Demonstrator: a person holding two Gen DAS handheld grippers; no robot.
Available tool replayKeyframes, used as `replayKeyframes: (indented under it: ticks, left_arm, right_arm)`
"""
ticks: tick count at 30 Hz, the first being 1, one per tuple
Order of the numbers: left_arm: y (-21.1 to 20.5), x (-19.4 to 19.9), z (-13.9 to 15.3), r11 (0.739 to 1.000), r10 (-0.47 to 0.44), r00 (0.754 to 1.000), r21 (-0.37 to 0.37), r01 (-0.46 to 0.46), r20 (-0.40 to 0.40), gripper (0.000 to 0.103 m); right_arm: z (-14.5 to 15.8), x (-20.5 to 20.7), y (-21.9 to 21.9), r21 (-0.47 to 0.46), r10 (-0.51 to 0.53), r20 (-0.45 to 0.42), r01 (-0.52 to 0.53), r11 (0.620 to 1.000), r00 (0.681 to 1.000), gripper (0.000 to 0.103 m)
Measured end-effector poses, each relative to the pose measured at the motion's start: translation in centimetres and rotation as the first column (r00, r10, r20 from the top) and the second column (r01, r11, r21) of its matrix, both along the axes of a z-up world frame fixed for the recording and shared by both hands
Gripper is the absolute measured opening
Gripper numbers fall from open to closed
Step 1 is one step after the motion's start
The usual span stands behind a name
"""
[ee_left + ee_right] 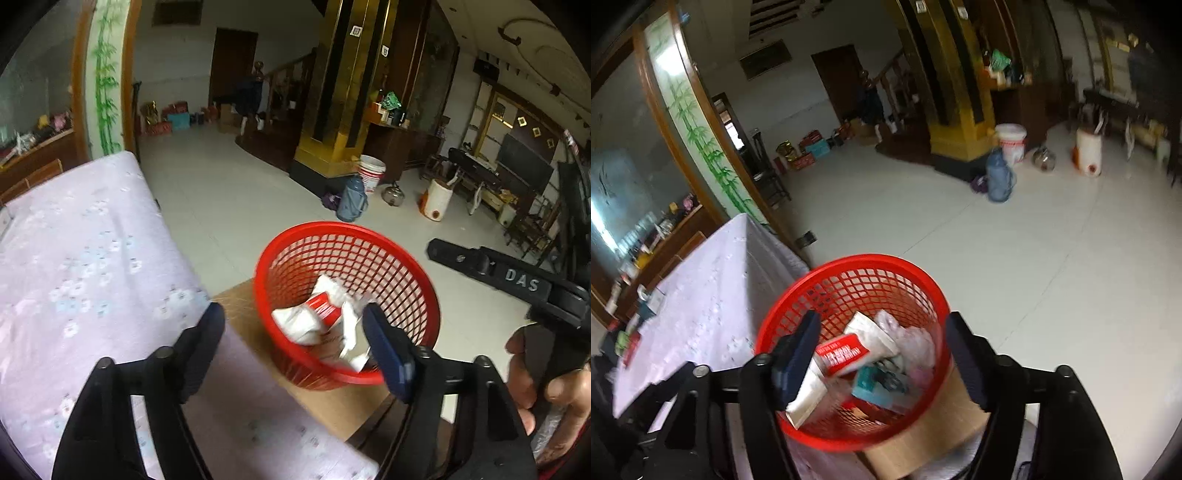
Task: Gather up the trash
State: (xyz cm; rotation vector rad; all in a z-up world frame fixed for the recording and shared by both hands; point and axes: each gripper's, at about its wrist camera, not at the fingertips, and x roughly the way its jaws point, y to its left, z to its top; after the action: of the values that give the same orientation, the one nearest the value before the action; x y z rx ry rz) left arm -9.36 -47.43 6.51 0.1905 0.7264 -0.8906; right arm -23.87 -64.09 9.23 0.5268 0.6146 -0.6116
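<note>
Red basket [857, 350] lower centre, trash inside — right gripper [886, 354] directly above, nearer; both grippers wide, empty.

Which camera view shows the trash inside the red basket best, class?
The right wrist view: it looks down into the red basket, showing a red-labelled packet, a teal item and crumpled plastic. The left wrist view shows only white and red wrappers, blurred and partly hidden behind a hand-held gripper finger.

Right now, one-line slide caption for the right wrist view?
Open right gripper above a red mesh basket of wrappers, set on a cardboard box.
</note>
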Motion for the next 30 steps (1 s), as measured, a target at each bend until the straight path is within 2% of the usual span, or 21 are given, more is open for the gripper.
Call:
replayKeyframes:
  ticks: [4,9,14,23,30]
  left_arm:
    - [2.1,-0.7,-0.8,0.999,0.027,0.998,0.043,-0.029,0.055,0.082]
    - [5.6,-2.2,-1.2,0.997,0.045,0.995,0.055,-0.05,0.095,0.086]
    - [9.4,-3.8,-0.9,0.994,0.077,0.98,0.057,-0.089,0.185,0.09]
    - [15.5,-5.4,-1.1,0.987,0.127,0.971,0.068,-0.143,0.205,0.093]
    - [18.6,-6.4,-1.2,0.971,0.201,0.946,0.074,-0.227,0.255,0.096]
  right_arm:
    - [0.1,-1.2,3.1,-0.13,-0.065,-0.045,0.059,0.99,0.997,0.091]
    - [-0.6,-2.5,6.5,-0.218,-0.101,-0.081,0.081,0.973,0.992,0.092]
    - [-0.2,-3.8,9.4,-0.254,-0.117,-0.06,0.098,0.962,0.991,0.094]
    - [-0.6,-4.2,14.8,-0.303,-0.073,-0.071,0.049,0.952,0.995,0.094]
    - [-1.0,-3.2,18.1,-0.336,-0.017,-0.094,-0.015,0.942,0.995,0.095]
